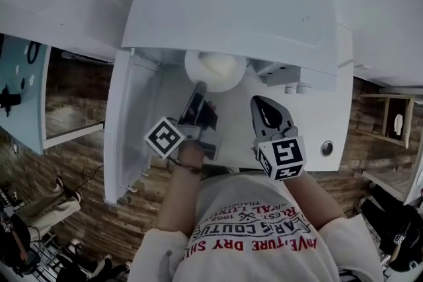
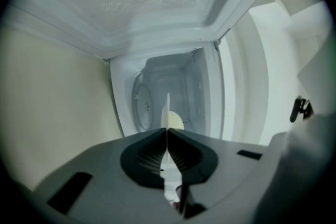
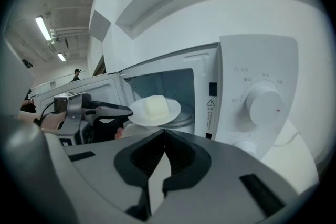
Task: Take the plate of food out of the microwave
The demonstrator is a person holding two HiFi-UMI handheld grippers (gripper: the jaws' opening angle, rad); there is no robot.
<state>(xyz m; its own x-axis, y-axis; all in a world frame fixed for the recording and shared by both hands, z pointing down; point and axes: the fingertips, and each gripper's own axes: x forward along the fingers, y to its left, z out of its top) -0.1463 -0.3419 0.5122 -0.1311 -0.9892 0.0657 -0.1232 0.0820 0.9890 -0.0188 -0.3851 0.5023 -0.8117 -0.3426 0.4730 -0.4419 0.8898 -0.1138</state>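
A white microwave stands with its door swung open to the left. A white plate carrying a pale yellow lump of food hovers at the oven's mouth. My left gripper is shut on the plate's near rim. In the left gripper view the plate shows edge-on between the closed jaws of the left gripper. The right gripper view shows the plate lifted above the turntable. My right gripper stands shut and empty in front of the oven, to the right of the plate.
The control panel with a round knob lies right of the oven opening. The open door stands close along my left gripper's left side. A white counter carries the microwave, above a wooden floor.
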